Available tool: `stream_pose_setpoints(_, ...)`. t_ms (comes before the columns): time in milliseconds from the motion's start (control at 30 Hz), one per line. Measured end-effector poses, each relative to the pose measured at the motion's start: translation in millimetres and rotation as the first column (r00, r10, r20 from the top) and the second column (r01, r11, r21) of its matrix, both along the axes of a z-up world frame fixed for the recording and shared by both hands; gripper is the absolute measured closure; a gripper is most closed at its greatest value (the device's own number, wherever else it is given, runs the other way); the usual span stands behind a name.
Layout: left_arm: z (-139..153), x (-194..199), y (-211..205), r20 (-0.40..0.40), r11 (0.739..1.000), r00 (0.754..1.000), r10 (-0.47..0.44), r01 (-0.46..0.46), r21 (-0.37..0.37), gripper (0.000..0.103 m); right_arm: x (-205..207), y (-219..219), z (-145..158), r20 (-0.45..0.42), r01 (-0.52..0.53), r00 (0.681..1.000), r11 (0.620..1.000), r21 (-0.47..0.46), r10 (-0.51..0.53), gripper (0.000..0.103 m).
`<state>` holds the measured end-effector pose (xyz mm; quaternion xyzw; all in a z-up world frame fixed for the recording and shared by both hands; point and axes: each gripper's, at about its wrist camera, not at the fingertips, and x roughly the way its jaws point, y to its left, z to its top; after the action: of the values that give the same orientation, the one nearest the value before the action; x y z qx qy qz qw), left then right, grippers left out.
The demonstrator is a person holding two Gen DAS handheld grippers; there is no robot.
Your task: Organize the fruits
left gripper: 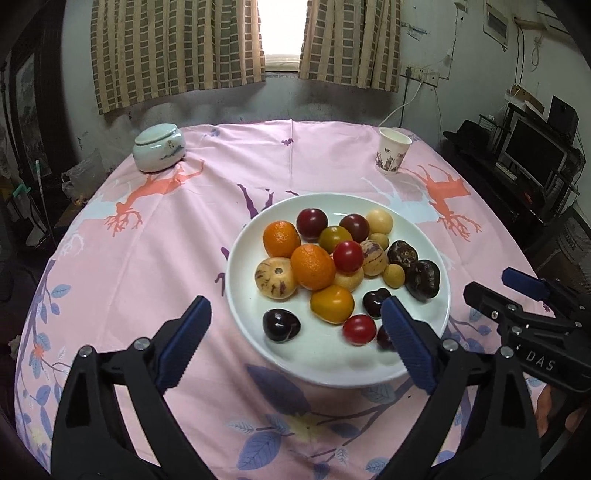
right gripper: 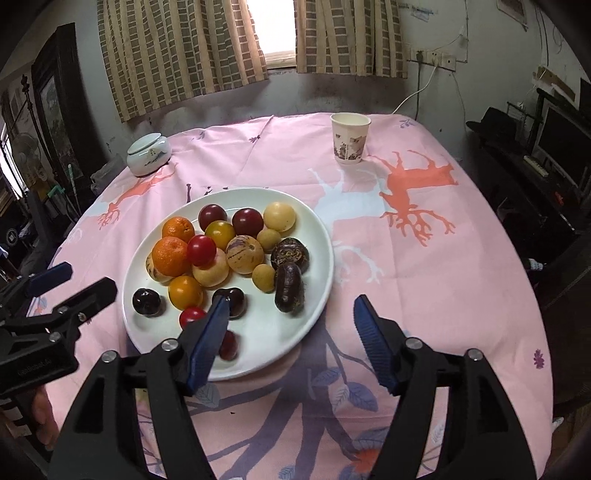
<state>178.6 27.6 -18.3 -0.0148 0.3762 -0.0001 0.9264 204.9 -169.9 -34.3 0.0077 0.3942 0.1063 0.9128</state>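
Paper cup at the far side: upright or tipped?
Upright. The paper cup stands on its base on the tablecloth, open rim facing up.

A window (left gripper: 282, 29) is set in the far wall, and bright daylight is let in between two checked brown curtains (left gripper: 177, 48). The wall (left gripper: 325, 99) below is stained and grey-white. Power sockets (left gripper: 423, 75) with a white cable are fixed to the right of the curtains. A dark shelf unit with a monitor (left gripper: 533, 151) is placed at the right. A dark framed picture (right gripper: 55, 103) is seen at the left.
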Motion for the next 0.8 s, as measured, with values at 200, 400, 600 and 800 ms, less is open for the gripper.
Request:
stream_pose_setpoints(200,2,-32,9,0.006,0.998,0.999,0.05,-0.05,0.042,0.002,-51,10,1,0.085,0.013,0.996,0.995,-0.094,-0.005,0.001)
stream_pose_setpoints(400,-5,-52,17,-0.03,0.999,0.998,0.051,-0.051,-0.002,0.002,-73,17,-21,-0.007,-0.004,1.0,0.996,-0.092,0.004,0.001)
stream_pose_setpoints(600,5,-67,12,-0.004,0.999,0.999,0.033,-0.033,0.005,0.002,-81,17,-24,-0.054,0.001,0.999,0.997,-0.081,-0.006,0.001)
stream_pose_setpoints(800,12,-77,12,0.018,0.999,0.999,0.032,-0.032,0.001,0.002,-92,16,-15,-0.024,0.012,1.0,0.996,-0.087,-0.014,0.001)
